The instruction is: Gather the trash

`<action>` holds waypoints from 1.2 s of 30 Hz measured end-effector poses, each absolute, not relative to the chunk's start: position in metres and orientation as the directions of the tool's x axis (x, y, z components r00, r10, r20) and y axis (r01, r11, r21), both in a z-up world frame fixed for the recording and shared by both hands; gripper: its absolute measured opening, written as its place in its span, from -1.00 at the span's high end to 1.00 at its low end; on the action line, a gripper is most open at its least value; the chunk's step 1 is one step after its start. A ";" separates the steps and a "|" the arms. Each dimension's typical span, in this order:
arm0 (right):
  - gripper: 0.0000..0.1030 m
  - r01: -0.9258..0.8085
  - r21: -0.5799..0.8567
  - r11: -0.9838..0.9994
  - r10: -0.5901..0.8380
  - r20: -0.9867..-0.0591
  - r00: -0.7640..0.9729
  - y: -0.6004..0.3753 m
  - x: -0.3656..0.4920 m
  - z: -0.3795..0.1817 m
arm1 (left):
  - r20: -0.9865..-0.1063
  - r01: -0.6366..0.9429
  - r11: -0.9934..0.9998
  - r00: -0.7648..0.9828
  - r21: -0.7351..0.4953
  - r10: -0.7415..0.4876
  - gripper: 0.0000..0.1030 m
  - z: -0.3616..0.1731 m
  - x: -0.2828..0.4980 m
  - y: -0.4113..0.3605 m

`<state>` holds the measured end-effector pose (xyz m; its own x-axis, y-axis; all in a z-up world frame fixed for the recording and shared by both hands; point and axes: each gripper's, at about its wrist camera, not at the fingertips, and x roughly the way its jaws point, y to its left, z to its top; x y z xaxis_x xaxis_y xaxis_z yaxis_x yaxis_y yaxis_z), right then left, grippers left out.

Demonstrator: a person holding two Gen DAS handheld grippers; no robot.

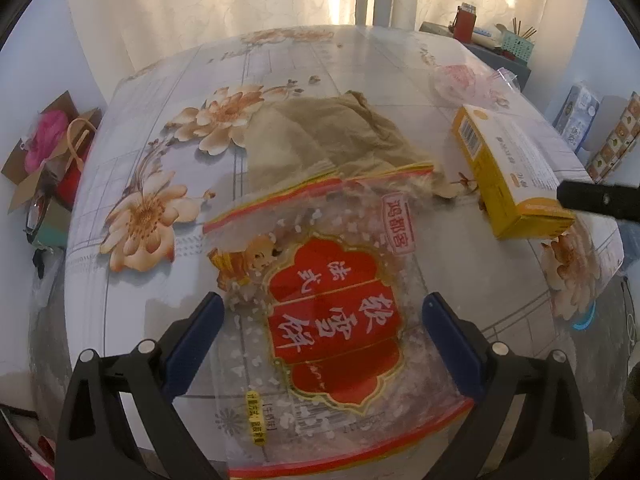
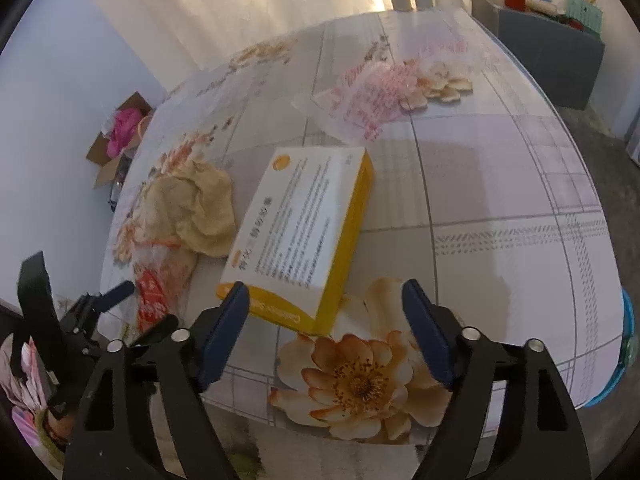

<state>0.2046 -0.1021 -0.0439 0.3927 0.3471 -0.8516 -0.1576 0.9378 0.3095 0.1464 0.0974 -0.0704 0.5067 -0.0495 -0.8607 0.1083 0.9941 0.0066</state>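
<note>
Your left tool is wide open above the clear snack bag w/ red label; the bag lies flat on the table between the two blue pads, but the pads do not press on it. Behind the bag is a crumpled beige cloth, touching its far edge. Your right tool is also wide open, nothing held; the yellow-white box lies on the table just in front of it, its near corner between the fingertips. Further back, a thin plastic bag w/ pink print lies on the table, apart from the box. A cardboard box w/ pink stuff is on the floor beyond the table's left side.
</note>
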 end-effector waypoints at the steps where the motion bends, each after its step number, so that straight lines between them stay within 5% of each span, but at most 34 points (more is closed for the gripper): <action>1: -0.59 -0.159 0.315 0.936 0.353 -0.846 0.399 -0.101 0.206 -0.042 | -0.860 0.110 0.994 0.508 0.006 -0.051 -0.89 -0.071 0.146 0.098; 17: -0.66 -0.172 0.197 0.965 0.250 -0.892 0.377 -0.051 0.243 -0.065 | -0.826 0.125 0.992 0.562 0.027 -0.048 -0.57 -0.070 0.127 0.101; 25: -0.51 -0.163 0.172 0.971 0.223 -0.895 0.386 -0.067 0.225 -0.064 | -0.815 0.129 0.992 0.574 0.004 -0.072 -0.54 -0.069 0.127 0.106; 36: -0.49 -0.104 0.196 0.975 0.221 -0.895 0.387 -0.102 0.203 -0.063 | -0.732 0.101 0.962 0.630 -0.255 -0.260 -0.54 -0.041 0.120 0.143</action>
<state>0.2031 -0.1025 -0.0632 0.3871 0.2209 -0.8952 -0.1041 0.9751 0.1956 0.1200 0.1426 -0.0410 0.6296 -0.2603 -0.7320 0.1009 0.9616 -0.2551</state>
